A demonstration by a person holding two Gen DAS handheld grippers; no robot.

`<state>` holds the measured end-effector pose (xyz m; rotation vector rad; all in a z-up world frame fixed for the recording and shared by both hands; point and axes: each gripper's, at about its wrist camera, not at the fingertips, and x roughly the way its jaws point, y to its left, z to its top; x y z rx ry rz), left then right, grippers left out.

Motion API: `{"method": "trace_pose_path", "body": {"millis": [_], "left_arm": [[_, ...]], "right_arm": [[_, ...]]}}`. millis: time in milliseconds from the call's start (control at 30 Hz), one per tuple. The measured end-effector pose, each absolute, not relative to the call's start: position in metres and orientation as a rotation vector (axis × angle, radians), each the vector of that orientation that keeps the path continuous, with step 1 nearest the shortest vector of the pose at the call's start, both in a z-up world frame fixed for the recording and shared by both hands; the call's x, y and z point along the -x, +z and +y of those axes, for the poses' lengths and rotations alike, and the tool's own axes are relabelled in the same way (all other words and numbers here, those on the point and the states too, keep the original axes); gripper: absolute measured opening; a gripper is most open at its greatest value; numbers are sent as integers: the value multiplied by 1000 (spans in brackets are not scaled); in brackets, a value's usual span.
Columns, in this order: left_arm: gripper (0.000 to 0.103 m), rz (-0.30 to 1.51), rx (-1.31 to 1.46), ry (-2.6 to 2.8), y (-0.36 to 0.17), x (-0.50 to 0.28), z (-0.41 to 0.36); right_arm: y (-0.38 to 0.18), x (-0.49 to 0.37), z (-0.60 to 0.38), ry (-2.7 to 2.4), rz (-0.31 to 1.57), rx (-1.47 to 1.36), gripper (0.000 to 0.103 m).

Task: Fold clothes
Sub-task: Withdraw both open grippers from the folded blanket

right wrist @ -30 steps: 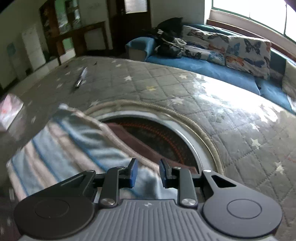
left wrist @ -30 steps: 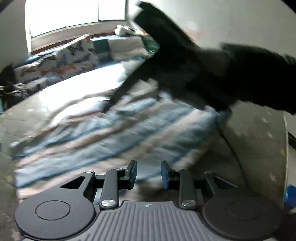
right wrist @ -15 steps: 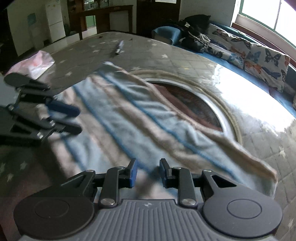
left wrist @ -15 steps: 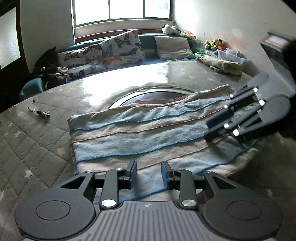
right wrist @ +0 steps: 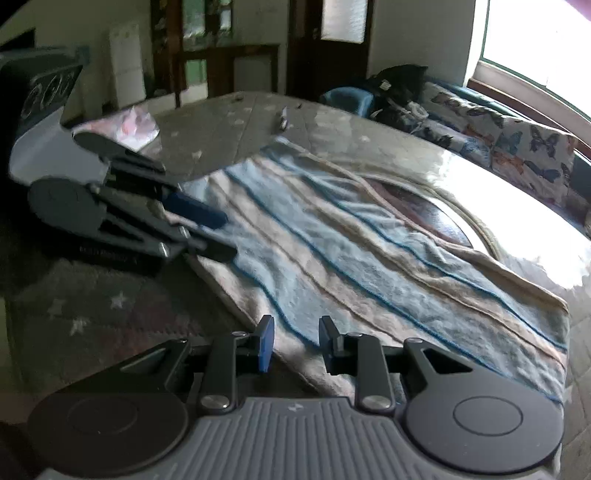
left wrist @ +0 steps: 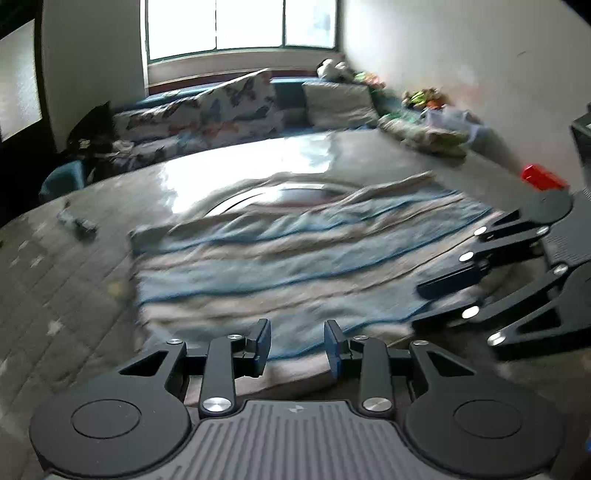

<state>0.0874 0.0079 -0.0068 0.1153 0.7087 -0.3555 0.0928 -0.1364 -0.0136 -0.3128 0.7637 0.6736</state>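
Left gripper (left wrist: 297, 345) and right gripper (right wrist: 293, 345) both gape, holding nothing, each poised just above the near hem of the blue-and-beige striped knit garment (right wrist: 369, 258). Garment lies flat on the grey star-quilted table cover (right wrist: 92, 314), stripes running left-right, far edge over the round inset; left at its left, right at its right

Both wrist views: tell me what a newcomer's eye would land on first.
The striped blue-and-beige cloth spread flat on the star-quilted table cover fills the middle of both views. Both grippers sit at its near edge with fingers apart and nothing between them: the left gripper and the right gripper. Behind, a bright window lights a butterfly-print cushion.
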Motion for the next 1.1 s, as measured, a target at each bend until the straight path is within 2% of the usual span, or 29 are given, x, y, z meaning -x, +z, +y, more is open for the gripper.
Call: {"method": "trace_pose_path", "body": {"millis": [200,400,567,1100], "left_arm": [[34,734,-132,-415,-18,-93,-18],[35,738,-142,-423,-23,-91,-19],[35,738,-149,-427,-23,-91,-21],[36,740,-145,-434,-23,-91,-18]], "right_arm": [[-4,-91,-174,523,713,234,26],[-11,-95,-233,341,739,127,26],[-26,-97,-278,253,772,-3,22],[-9,-115,-278,228,745,44,19]]}}
